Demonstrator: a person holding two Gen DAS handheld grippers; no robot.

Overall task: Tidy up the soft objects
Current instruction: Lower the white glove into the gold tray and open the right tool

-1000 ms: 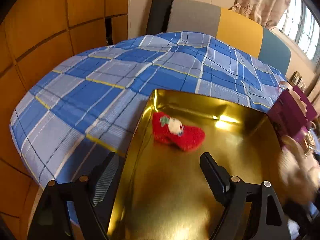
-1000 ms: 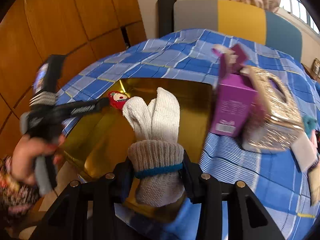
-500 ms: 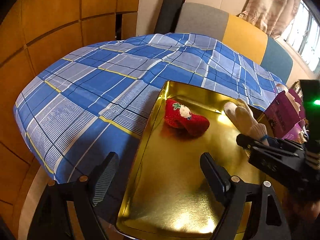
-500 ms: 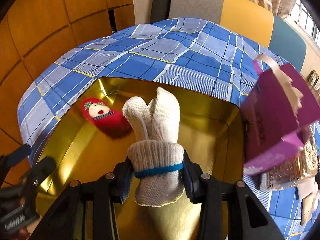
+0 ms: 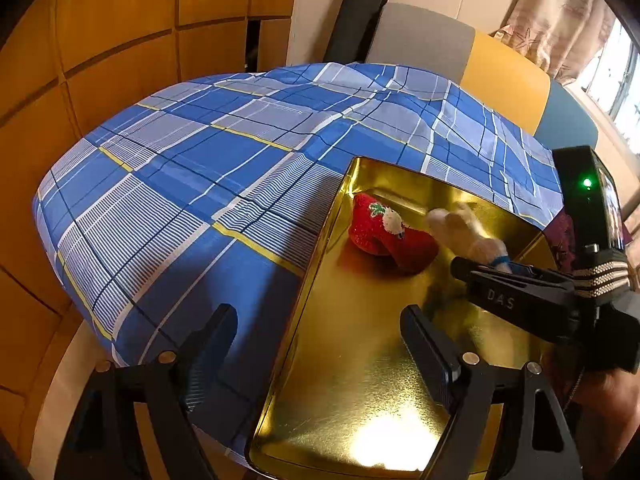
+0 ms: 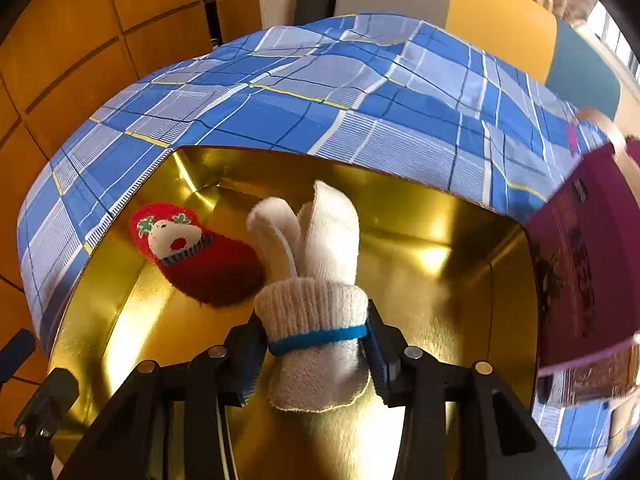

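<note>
A gold metal tray (image 5: 360, 360) (image 6: 460, 216) lies on the blue plaid tablecloth. A red Christmas sock (image 5: 390, 234) (image 6: 200, 254) lies at the tray's far left corner. My right gripper (image 6: 316, 336) is shut on a rolled white sock (image 6: 316, 276) with a blue band, held over the tray just right of the red sock; it shows in the left wrist view (image 5: 468, 234) too. My left gripper (image 5: 320, 344) is open and empty, low over the tray's near left edge.
A purple box (image 6: 588, 264) stands at the tray's right side, with a glittery box behind it. Chairs in grey, yellow and teal (image 5: 500, 76) stand beyond the table. Wooden wall panels (image 5: 100, 40) are on the left.
My right gripper has carried the white sock farther into the tray, toward the red sock. My left gripper has drawn back and left a little.
</note>
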